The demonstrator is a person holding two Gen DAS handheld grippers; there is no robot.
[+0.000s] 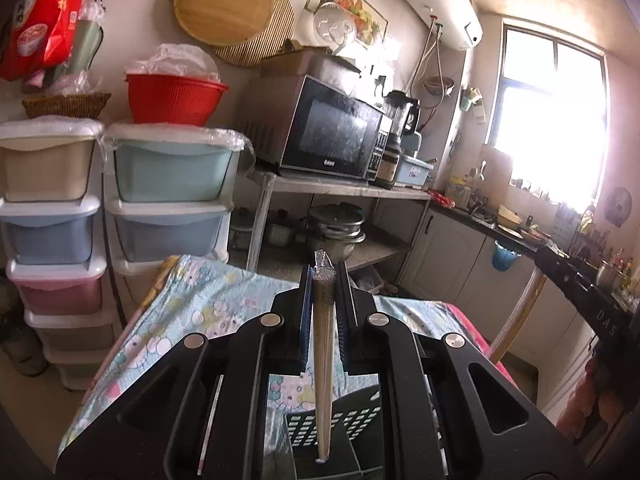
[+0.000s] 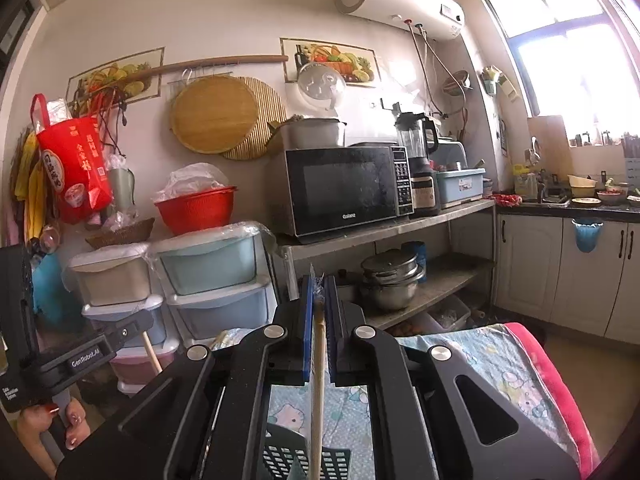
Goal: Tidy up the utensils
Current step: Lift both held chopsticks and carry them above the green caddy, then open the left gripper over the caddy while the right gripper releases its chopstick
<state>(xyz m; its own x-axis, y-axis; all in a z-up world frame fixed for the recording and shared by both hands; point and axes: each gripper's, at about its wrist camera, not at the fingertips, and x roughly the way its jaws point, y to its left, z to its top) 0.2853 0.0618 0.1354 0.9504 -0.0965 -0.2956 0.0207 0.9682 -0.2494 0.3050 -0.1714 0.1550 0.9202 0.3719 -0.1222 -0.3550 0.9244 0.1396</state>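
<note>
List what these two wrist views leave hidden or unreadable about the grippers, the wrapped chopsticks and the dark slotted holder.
- Holder interior: both views, blocked by gripper bodies and the bottom edge.
- Left gripper chopsticks: count unclear through the wrap.
- Right gripper chopsticks: lower end cut off by the bottom edge.

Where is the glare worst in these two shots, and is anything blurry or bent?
Left wrist view: the window is blown out white, hazing the counter beside it. Right wrist view: milder window glare. Both: fisheye bends walls at the edges; nothing looks motion-blurred.
</note>
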